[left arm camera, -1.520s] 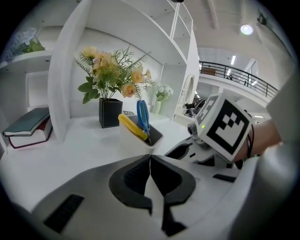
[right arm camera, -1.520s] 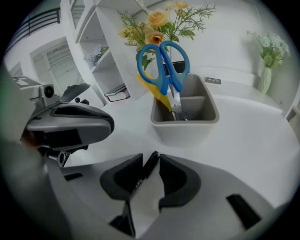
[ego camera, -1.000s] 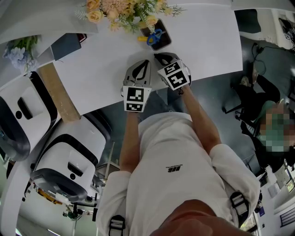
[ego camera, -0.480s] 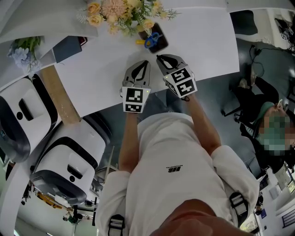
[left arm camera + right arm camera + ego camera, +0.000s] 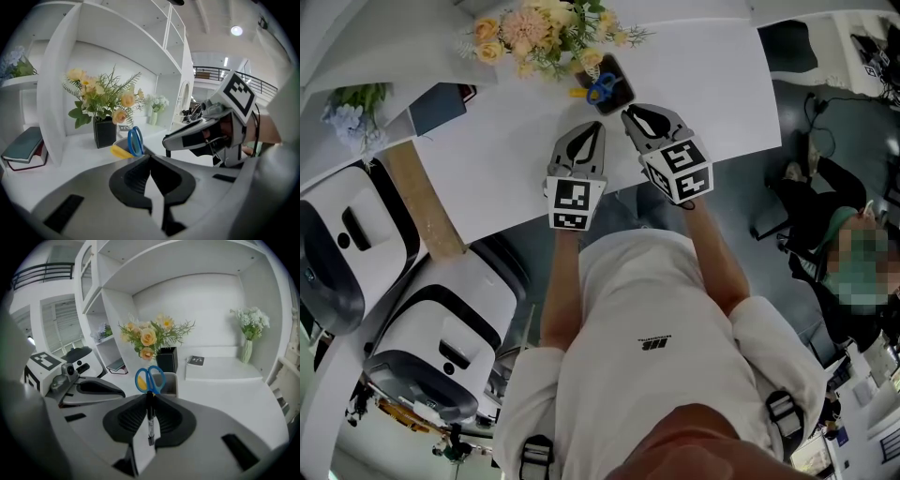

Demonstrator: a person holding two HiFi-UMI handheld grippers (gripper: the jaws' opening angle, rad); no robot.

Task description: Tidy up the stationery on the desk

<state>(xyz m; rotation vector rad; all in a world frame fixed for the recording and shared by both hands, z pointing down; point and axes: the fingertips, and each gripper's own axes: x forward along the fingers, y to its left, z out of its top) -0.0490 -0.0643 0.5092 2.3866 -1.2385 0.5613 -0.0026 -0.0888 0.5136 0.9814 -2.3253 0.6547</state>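
Observation:
A thin black pen (image 5: pixel 150 420) stands upright between the jaws of my right gripper (image 5: pixel 150 398), which is shut on it; the jaws have just closed a little further on the pen. Just beyond stands a grey pen cup (image 5: pixel 170 383) with blue-handled scissors (image 5: pixel 150 379) and a yellow item (image 5: pixel 120 151) in it. From the head view the right gripper (image 5: pixel 629 114) hangs above the desk just short of the cup (image 5: pixel 605 86). My left gripper (image 5: pixel 598 126) is beside it on the left, its jaws (image 5: pixel 149 157) shut with nothing between them.
A black vase of yellow flowers (image 5: pixel 151 339) stands right behind the cup. A small notebook (image 5: pixel 196 360) and a vase of white flowers (image 5: pixel 251 331) are on the shelf to the right. Books (image 5: pixel 26 143) lie at the left. White machines (image 5: pixel 441 328) stand beside the desk (image 5: pixel 506 159).
Both grippers have risen above the desk, the right one more. The right gripper has also shifted a little to the right, still carrying the pen.

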